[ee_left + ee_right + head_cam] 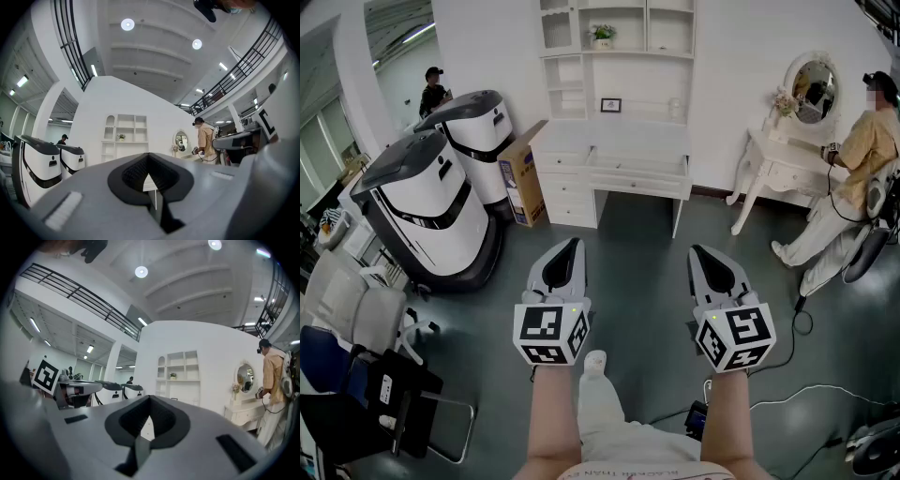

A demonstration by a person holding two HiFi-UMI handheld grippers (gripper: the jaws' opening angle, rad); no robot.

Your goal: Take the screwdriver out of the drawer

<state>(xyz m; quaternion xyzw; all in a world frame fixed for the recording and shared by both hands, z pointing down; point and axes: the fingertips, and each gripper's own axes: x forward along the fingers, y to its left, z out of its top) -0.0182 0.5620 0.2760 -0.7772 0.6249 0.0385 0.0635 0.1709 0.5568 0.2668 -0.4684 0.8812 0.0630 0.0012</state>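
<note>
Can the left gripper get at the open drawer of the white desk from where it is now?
Probably not: the left gripper, shut and empty, hangs over grey floor, well short of the white desk's pulled-out drawer. Nothing blocks the path, though.

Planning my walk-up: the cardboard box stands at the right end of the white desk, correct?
Not quite. The head view shows the cardboard box standing at the left end of the white desk, not the right.

White desk (pixel 572 136), drawer (pixel 637 176) pulled out, bears a frame (pixel 610 105); cables (pixel 789 397) cross the floor (pixel 647 253).
</note>
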